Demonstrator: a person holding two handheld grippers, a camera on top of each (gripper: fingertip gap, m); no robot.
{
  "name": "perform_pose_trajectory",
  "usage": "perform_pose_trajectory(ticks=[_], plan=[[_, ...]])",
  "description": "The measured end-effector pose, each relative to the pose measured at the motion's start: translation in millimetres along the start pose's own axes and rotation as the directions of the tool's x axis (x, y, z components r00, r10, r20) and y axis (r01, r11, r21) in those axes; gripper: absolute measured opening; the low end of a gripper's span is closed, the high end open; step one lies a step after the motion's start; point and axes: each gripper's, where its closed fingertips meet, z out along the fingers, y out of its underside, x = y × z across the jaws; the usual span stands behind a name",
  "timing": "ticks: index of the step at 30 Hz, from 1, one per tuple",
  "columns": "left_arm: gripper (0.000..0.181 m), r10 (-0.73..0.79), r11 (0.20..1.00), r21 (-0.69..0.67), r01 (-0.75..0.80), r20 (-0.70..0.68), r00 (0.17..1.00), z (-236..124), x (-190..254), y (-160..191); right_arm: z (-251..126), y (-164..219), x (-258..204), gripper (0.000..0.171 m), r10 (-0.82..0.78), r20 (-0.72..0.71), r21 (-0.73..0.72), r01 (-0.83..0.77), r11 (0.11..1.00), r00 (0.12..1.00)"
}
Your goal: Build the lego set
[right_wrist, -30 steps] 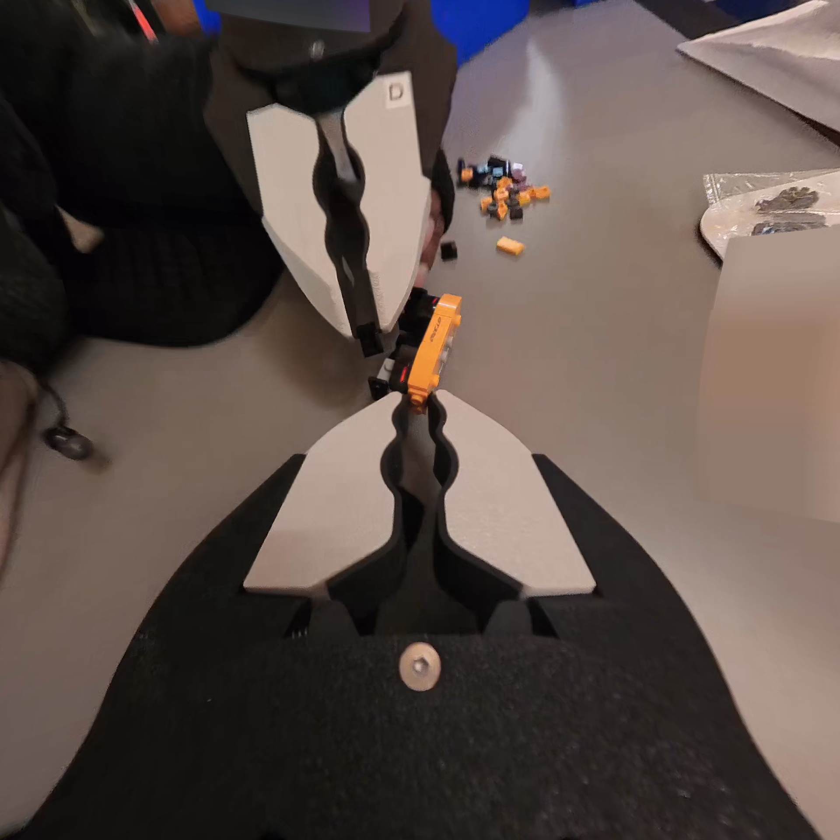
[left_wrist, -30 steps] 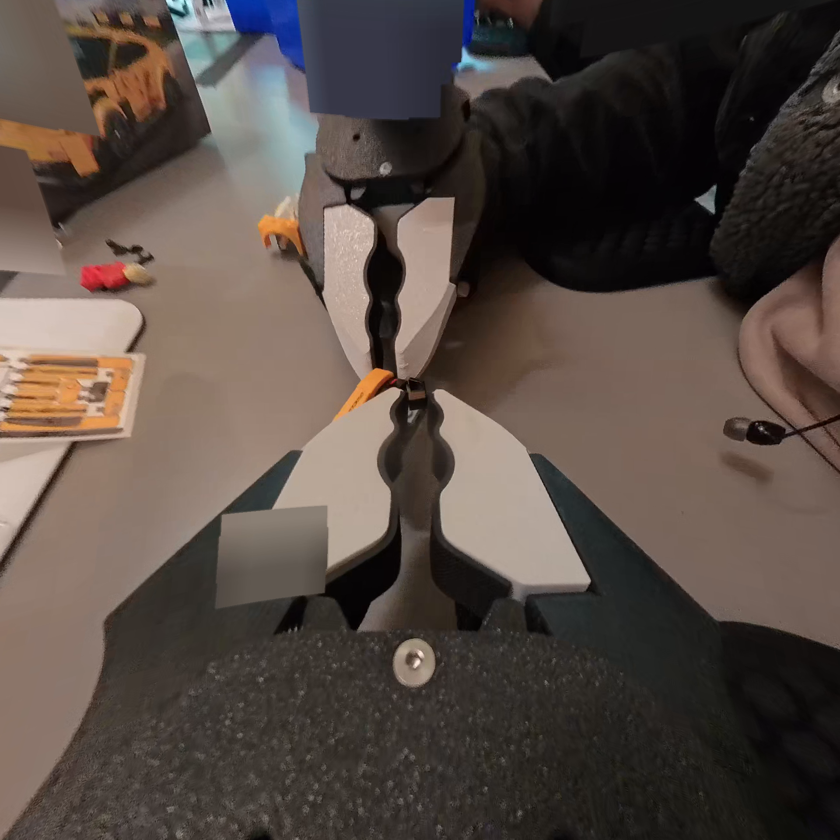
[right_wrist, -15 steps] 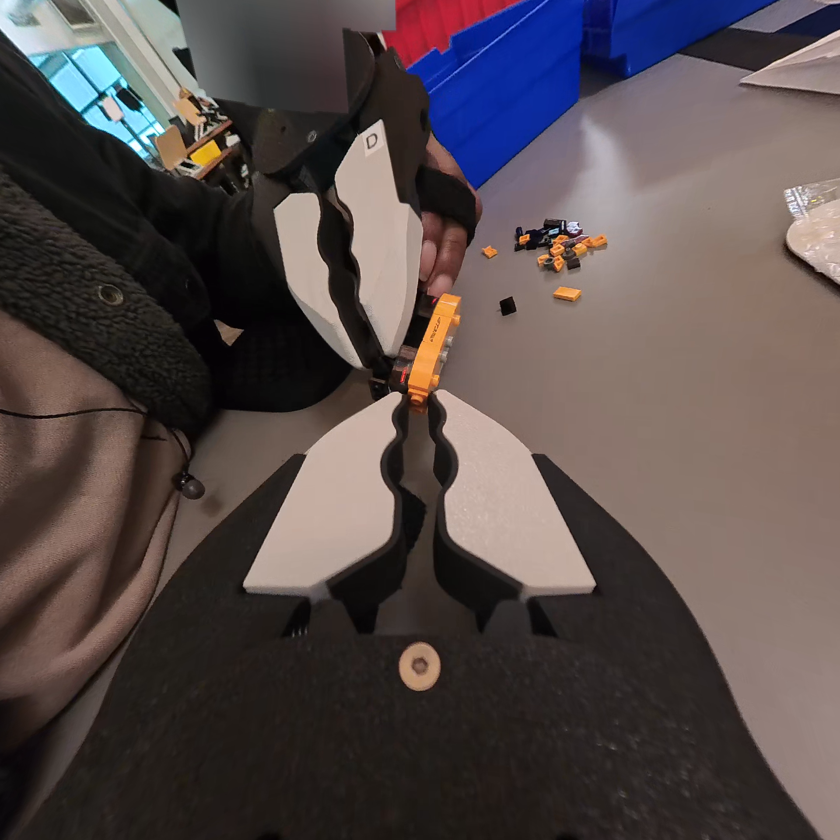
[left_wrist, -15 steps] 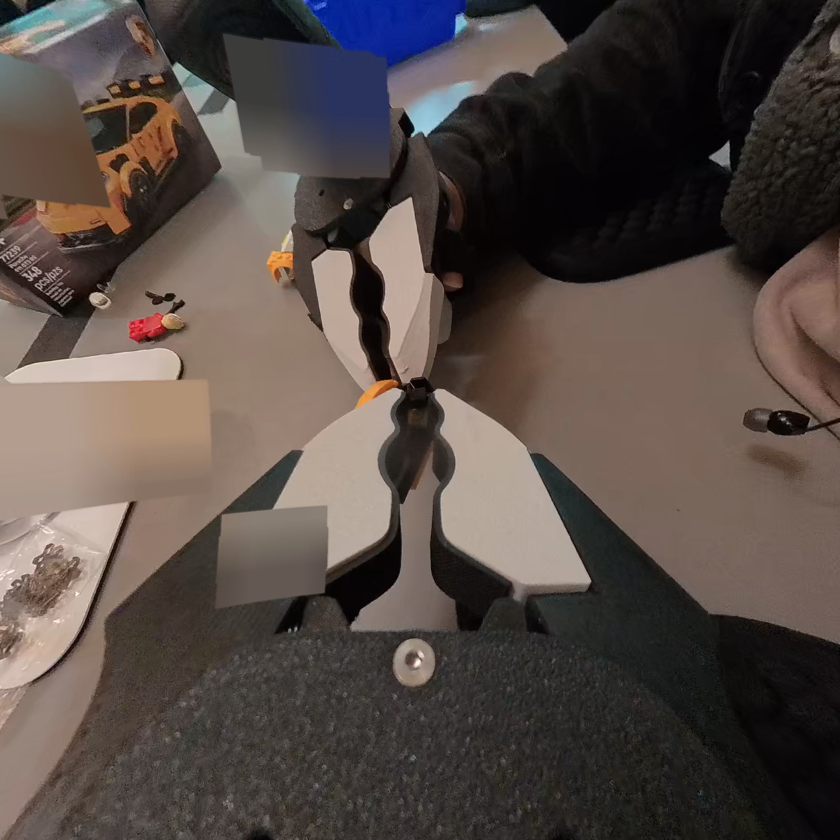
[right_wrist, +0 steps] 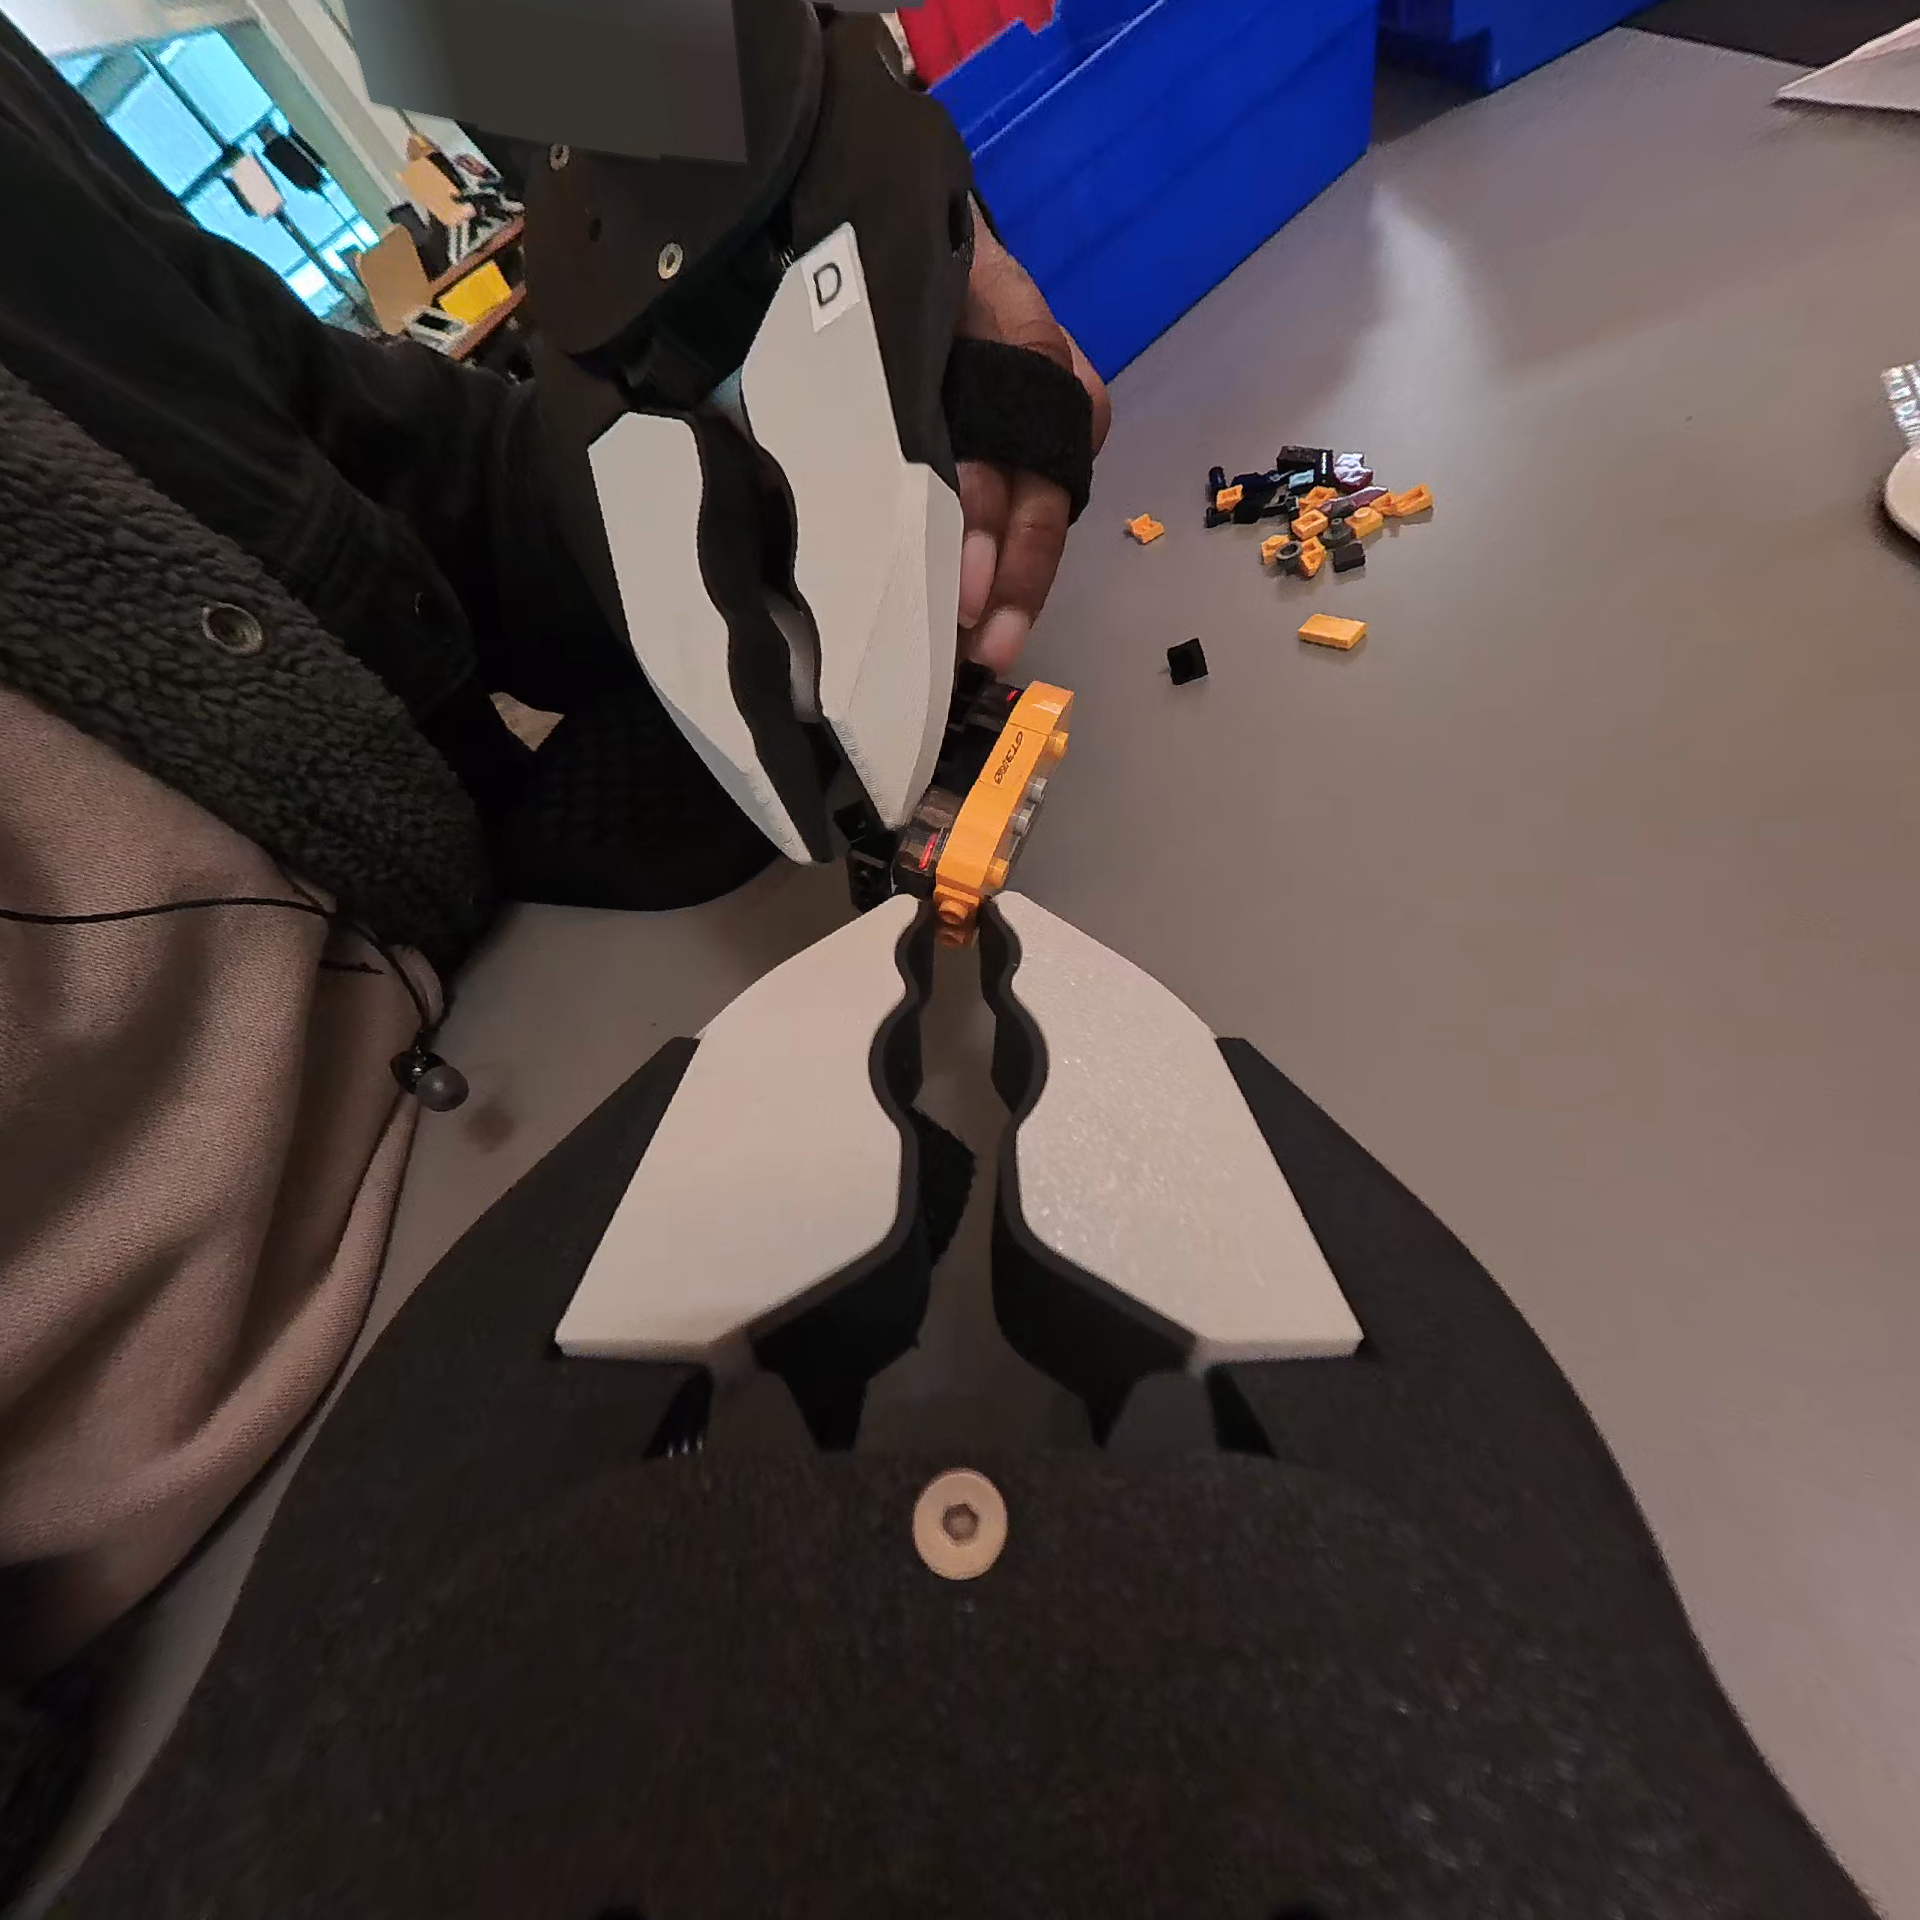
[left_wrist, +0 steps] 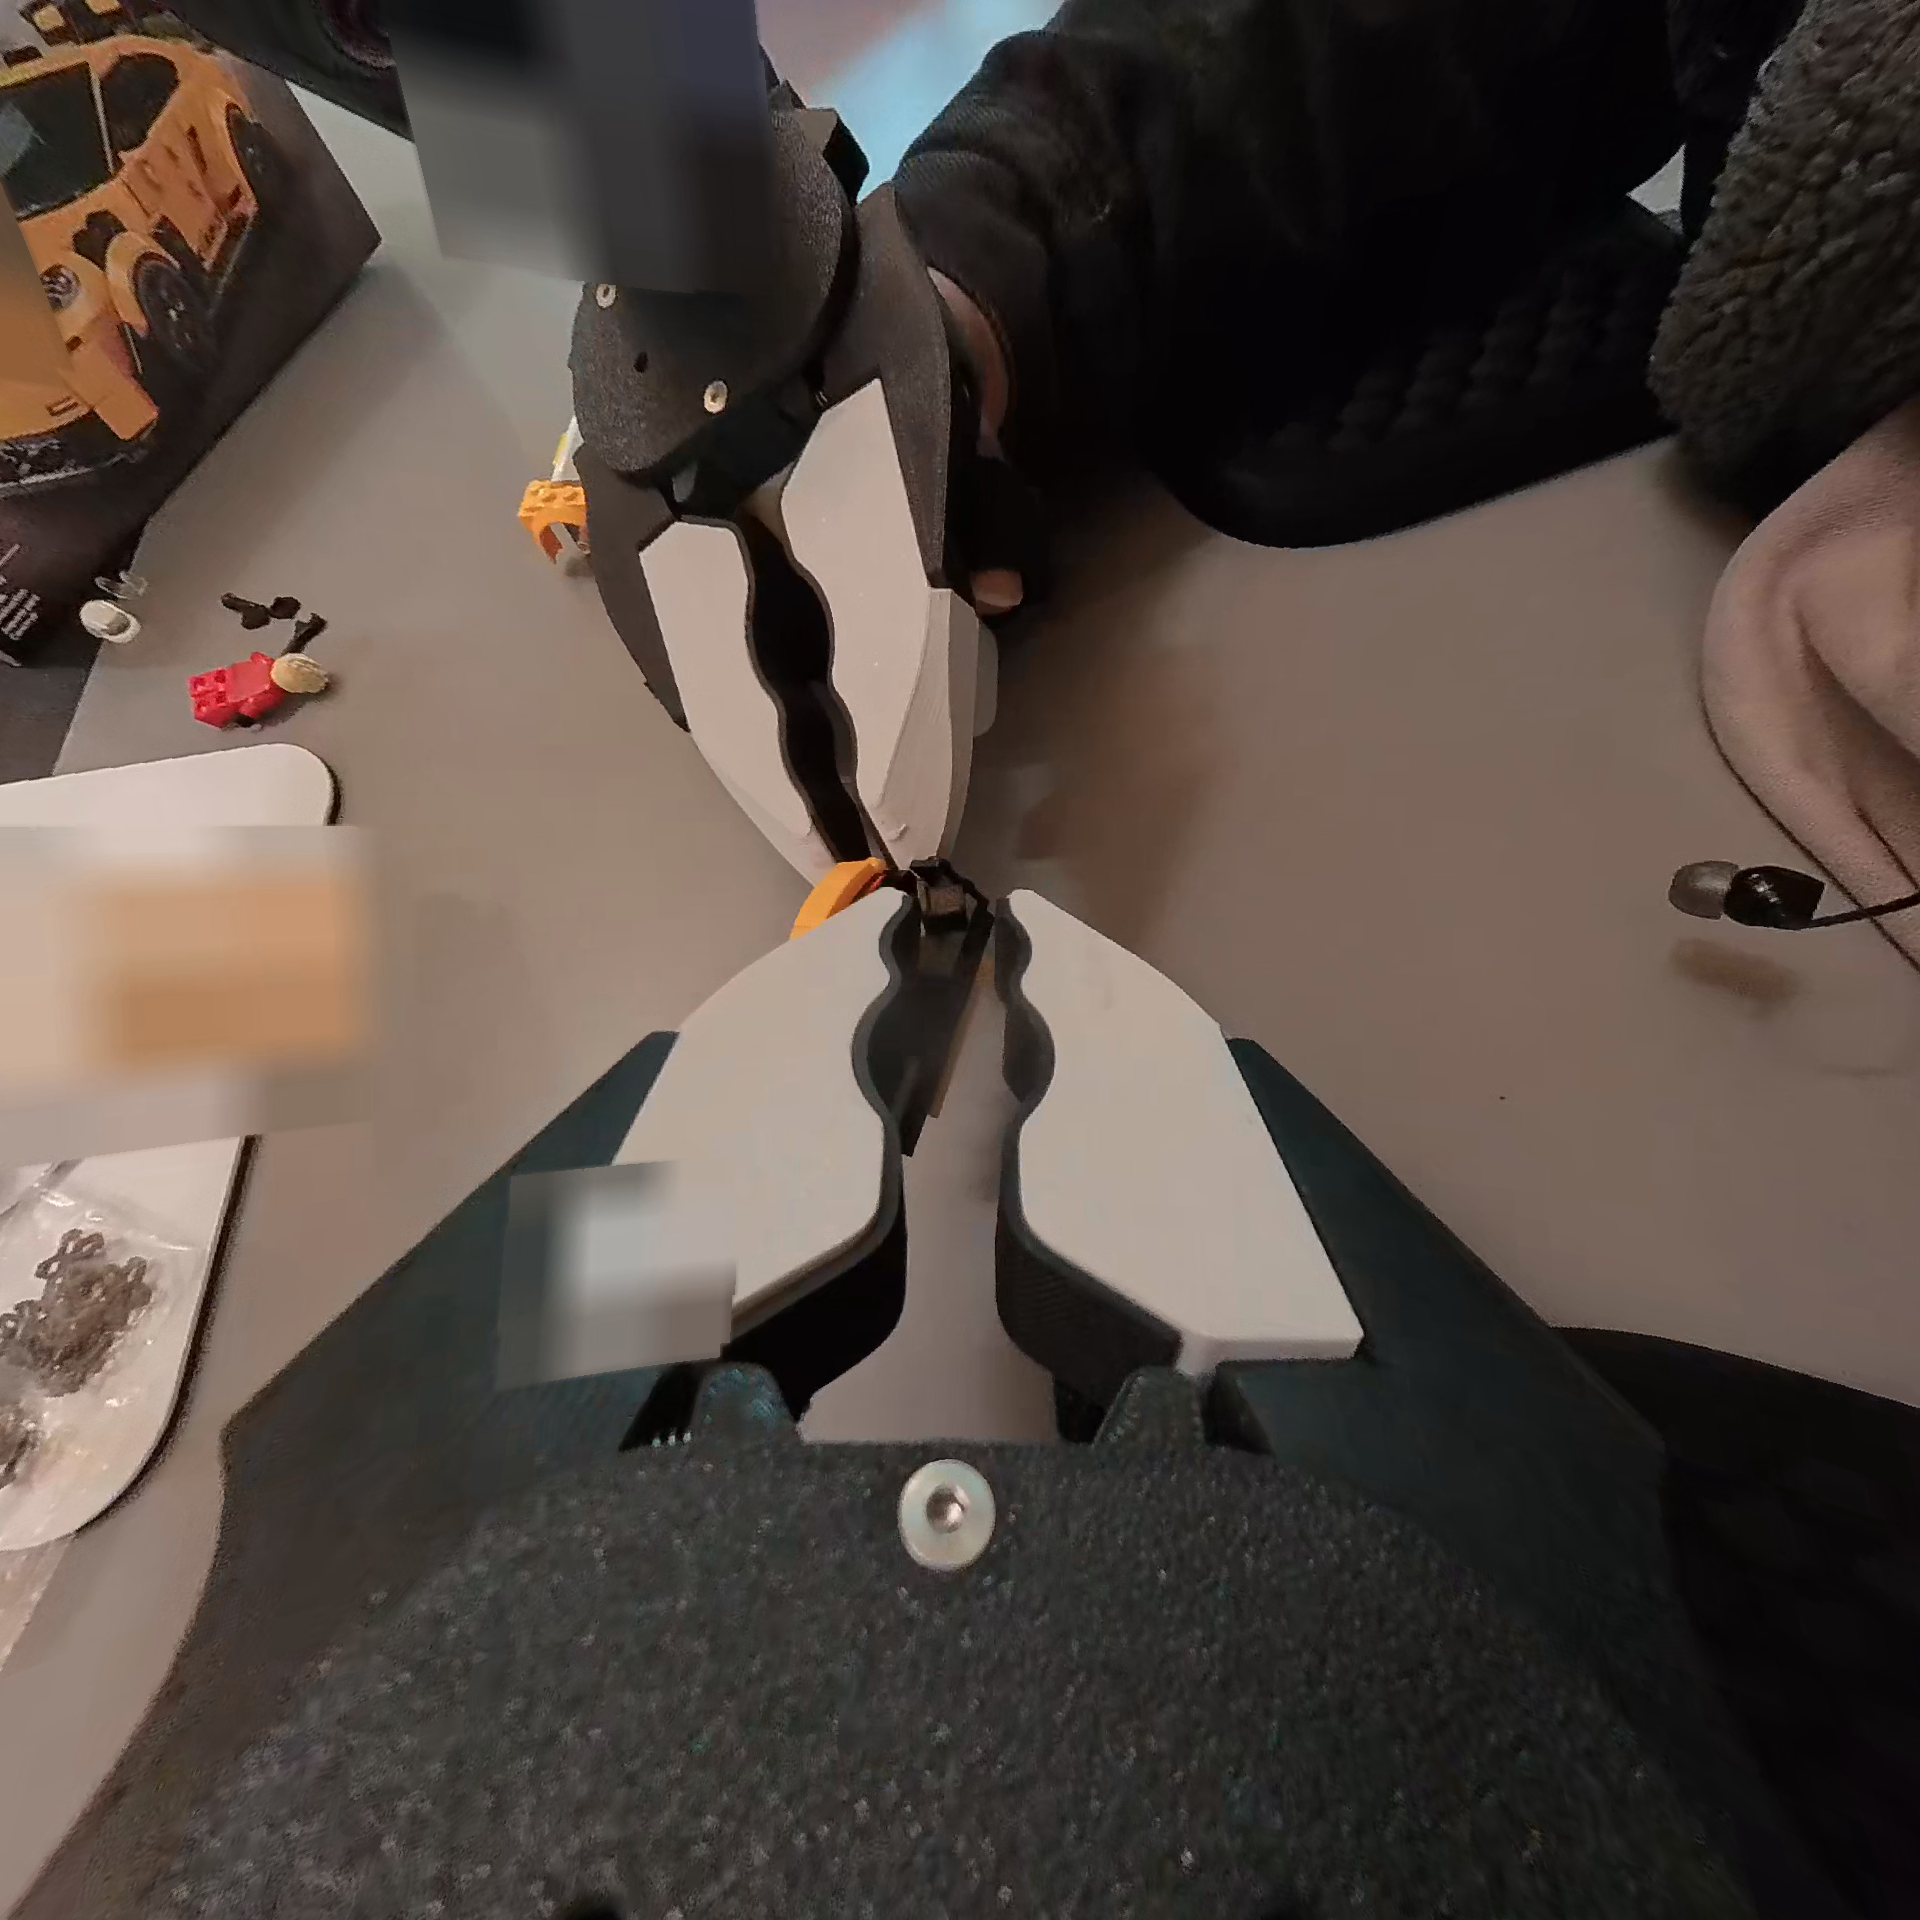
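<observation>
- Right gripper (right_wrist: 954,914): jaws clenched on the lower end of the orange Lego assembly (right_wrist: 1000,795), which is held clear above the grey table (right_wrist: 1455,935), tilted, with black and red parts on its left face.
- Left gripper (left_wrist: 948,906): jaws clenched on a small black Lego piece (left_wrist: 940,896), which is pressed against the assembly's black side; in the left wrist view only an orange sliver of the assembly shows.
- Change since one second ago: in the right wrist view the left gripper's tips stood apart from the assembly; they now meet it. Both cameras have tilted up, bringing the blue bins (right_wrist: 1164,177) into sight.
- Loose orange and black bricks (right_wrist: 1320,514) lie on the table, well apart from the work.
- The set's box (left_wrist: 156,260), a red minifigure part (left_wrist: 234,691) and a small orange part (left_wrist: 556,514) sit on the table to the left.
- Hidden: the exact joint between the black piece and the assembly is masked by the left gripper's fingers (right_wrist: 883,582); seating cannot be told.
- The box and a bag of dark parts (left_wrist: 73,1320) are cut off by the frame edge.
</observation>
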Motion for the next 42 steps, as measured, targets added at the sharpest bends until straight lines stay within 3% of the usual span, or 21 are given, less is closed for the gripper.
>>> perform_pose_trajectory(ticks=[13,19,24,32,42], plan=[[0.023,0.022,1.0,-0.006,-0.022,0.089,0.996,-4,-12,-3,-2,-3,0,0.008,0.064,0.044,0.03,-0.065,0.997,0.997],[0.013,0.021,0.999,0.046,-0.028,0.148,0.989,-13,-20,-15,-6,-8,0,0.008,0.055,0.047,0.068,-0.058,0.996,0.997],[0.0,0.101,0.995,-0.005,-0.102,0.193,0.976,-14,-21,-13,-7,-10,2,0.008,0.049,0.034,0.081,-0.051,0.995,0.998],[0.0,0.169,0.985,-0.067,-0.159,0.188,0.968,-8,-15,-9,-6,-10,2,0.008,0.036,0.019,0.079,-0.037,0.996,0.999],[0.0,0.174,0.985,-0.051,-0.168,0.18,0.968,-5,-12,-11,-5,-9,3,0.008,0.026,0.01,0.068,-0.027,0.997,1.0]])
